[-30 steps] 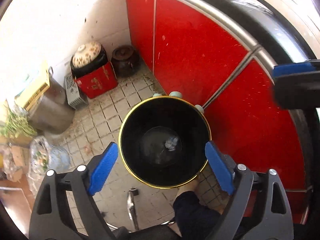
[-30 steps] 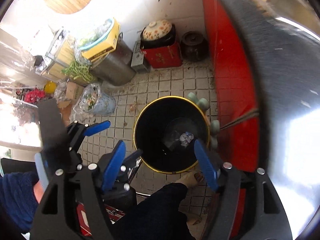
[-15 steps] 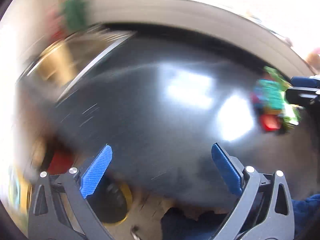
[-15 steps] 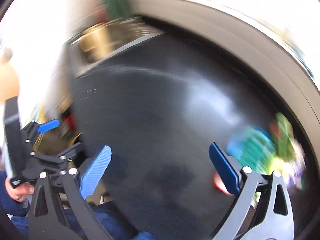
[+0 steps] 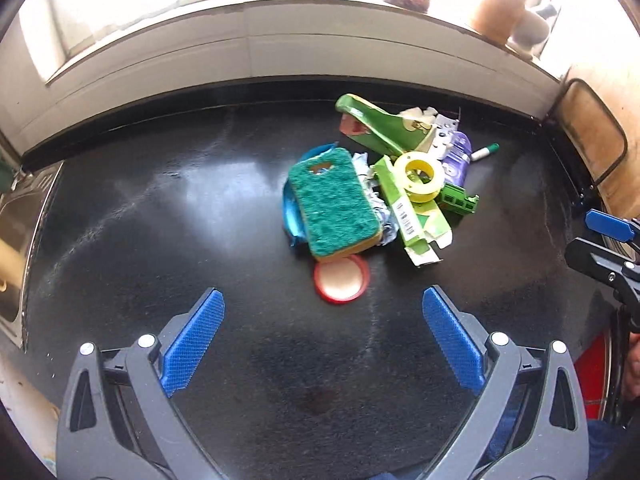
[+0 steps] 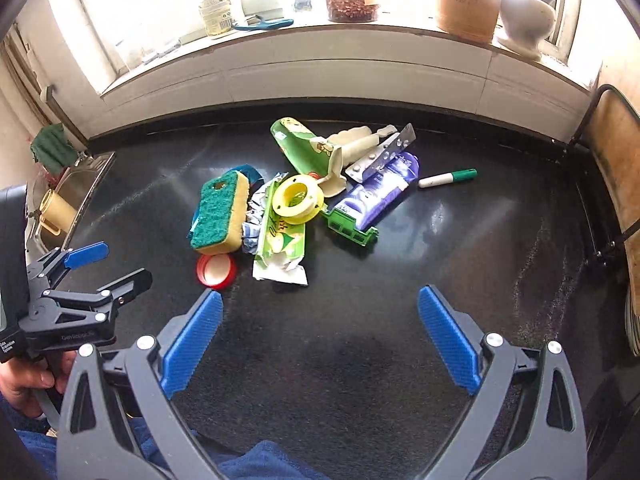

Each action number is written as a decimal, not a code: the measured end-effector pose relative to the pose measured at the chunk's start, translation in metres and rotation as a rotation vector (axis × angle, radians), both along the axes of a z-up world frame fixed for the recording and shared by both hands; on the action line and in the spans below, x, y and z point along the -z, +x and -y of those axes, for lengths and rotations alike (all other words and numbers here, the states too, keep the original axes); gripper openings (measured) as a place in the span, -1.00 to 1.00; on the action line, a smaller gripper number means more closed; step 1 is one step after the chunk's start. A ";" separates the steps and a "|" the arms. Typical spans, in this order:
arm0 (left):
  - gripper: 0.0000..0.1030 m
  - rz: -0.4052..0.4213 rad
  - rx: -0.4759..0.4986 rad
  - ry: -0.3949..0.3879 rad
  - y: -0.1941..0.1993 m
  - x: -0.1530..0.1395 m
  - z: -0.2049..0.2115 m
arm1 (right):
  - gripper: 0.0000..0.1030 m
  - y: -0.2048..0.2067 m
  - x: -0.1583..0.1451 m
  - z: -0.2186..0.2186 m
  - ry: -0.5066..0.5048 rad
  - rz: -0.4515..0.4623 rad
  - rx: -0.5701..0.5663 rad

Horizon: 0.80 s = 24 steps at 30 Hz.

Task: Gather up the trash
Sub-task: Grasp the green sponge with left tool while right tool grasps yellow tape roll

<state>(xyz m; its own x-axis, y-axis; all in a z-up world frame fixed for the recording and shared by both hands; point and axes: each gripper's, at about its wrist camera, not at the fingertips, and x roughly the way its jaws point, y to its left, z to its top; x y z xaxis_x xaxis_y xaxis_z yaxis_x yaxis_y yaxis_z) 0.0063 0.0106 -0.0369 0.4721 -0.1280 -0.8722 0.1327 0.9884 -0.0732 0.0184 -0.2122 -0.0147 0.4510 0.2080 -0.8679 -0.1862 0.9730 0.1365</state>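
Left wrist view: left gripper point(image 5: 323, 305) hangs above a black countertop point(image 5: 160, 240), pointing steeply down. Jaws spread wide, nothing between the blue pads. Jaws have just been opening. Trash pile point(image 5: 380, 184) lies ahead on the counter, past the fingertips and well apart from them. Pile contents: green-topped sponge point(image 5: 334, 204) resting partly on a blue wrapper point(image 5: 290, 216); red lid point(image 5: 341, 281) just in front of the sponge, its far edge tucked under it; flattened green carton point(image 5: 412, 216); yellow tape roll point(image 5: 419, 175) sitting on the carton; green snack bag point(image 5: 376, 126) at the back; purple tube point(image 5: 458, 158); green-capped marker point(image 5: 485, 153) to the right of the tube. Right gripper's tip point(image 5: 600, 248) shows at the right edge. Window sill point(image 5: 280, 20) runs behind the counter.

Right wrist view: right gripper point(image 6: 320, 306) also above the counter, aimed down. Jaws wide apart, empty; they have just been opening. Same pile ahead and slightly left, not touched. Red lid nearest the left pad, just beyond its tip. Blister pack point(image 6: 382, 154) lies across the purple tube. Marker lies alone, right of the pile. Left gripper appears at the left edge, held by a hand point(image 6: 28, 384), jaws parted. Sink point(image 6: 68, 200) at the far left of the counter.
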 end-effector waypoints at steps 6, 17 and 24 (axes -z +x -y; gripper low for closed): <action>0.88 -0.012 -0.002 0.011 0.033 0.014 0.016 | 0.84 0.025 0.000 -0.015 0.016 0.025 -0.086; 0.88 -0.098 -0.032 -0.023 0.102 0.066 0.023 | 0.58 0.131 0.076 -0.051 -0.027 -0.106 -0.213; 0.87 -0.140 -0.017 -0.013 0.117 0.082 0.022 | 0.45 0.158 0.111 -0.059 0.009 -0.200 -0.239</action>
